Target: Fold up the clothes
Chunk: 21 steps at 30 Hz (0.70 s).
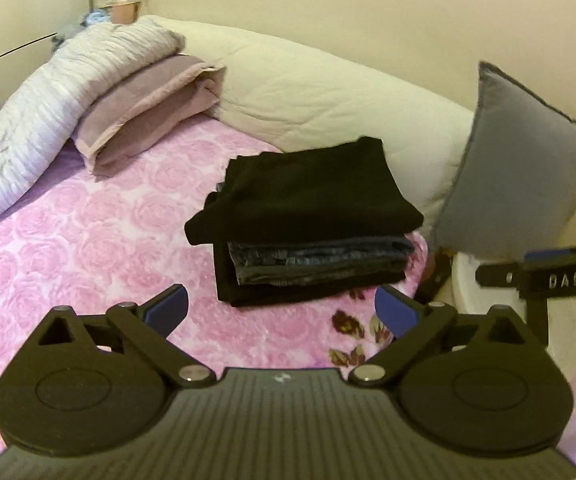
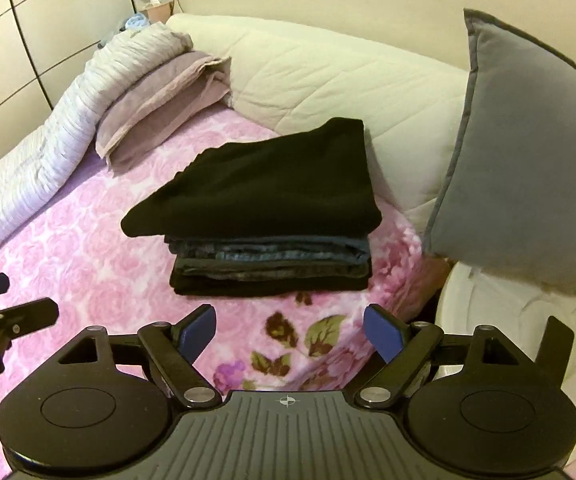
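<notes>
A stack of folded clothes (image 1: 308, 224) lies on the pink rose-patterned blanket (image 1: 67, 260) of a bed. A black garment (image 1: 312, 188) lies on top, folded blue jeans (image 1: 320, 258) are in the middle, and another black piece is at the bottom. The stack also shows in the right wrist view (image 2: 267, 216). My left gripper (image 1: 281, 310) is open and empty, just in front of the stack. My right gripper (image 2: 288, 332) is open and empty, also just short of the stack. The right gripper's side shows at the right edge of the left wrist view (image 1: 544, 280). The left gripper's fingers (image 2: 11, 312) show at the left edge of the right wrist view.
A grey cushion (image 2: 528, 152) stands to the right of the stack. A cream padded headboard (image 2: 328, 68) runs behind it. Lilac pillows (image 2: 159, 104) and a rolled white quilt (image 2: 55, 136) lie at the back left. A white round object (image 2: 508, 320) sits beside the bed at right.
</notes>
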Motion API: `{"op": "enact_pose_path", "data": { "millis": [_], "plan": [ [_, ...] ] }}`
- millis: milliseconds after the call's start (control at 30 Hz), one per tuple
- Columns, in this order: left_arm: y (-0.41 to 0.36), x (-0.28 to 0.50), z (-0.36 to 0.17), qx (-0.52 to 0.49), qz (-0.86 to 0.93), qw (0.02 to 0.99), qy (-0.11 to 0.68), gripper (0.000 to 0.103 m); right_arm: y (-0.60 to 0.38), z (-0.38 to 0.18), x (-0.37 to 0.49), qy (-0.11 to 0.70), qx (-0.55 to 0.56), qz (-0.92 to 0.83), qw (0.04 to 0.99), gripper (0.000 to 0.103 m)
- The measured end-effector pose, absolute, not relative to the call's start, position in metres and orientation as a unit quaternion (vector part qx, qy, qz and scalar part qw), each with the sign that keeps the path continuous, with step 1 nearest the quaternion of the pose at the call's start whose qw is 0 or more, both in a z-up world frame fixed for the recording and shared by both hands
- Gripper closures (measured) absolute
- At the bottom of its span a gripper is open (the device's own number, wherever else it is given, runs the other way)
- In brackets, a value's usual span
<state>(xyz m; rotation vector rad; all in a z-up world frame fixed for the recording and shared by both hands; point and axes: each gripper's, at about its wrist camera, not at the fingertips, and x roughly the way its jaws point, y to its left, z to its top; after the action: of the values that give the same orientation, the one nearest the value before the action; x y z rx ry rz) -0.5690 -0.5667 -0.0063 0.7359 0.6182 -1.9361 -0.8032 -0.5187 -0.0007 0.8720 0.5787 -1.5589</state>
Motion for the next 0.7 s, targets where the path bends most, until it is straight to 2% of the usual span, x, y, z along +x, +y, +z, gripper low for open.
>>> {"op": "enact_pose_path", "data": {
  "millis": [333, 700],
  "plan": [
    [-0.565, -0.587, -0.004, 0.313, -0.756, 0.493, 0.295, 0.005, -0.521, 0.003, -0.820, 0.248, 0.372, -0.646, 0.618, 0.019],
    [-0.557, -0.612, -0.009, 0.322, -0.748, 0.498, 0.300, 0.006, -0.515, 0.005, -0.834, 0.244, 0.380, -0.638, 0.624, 0.019]
  ]
}}
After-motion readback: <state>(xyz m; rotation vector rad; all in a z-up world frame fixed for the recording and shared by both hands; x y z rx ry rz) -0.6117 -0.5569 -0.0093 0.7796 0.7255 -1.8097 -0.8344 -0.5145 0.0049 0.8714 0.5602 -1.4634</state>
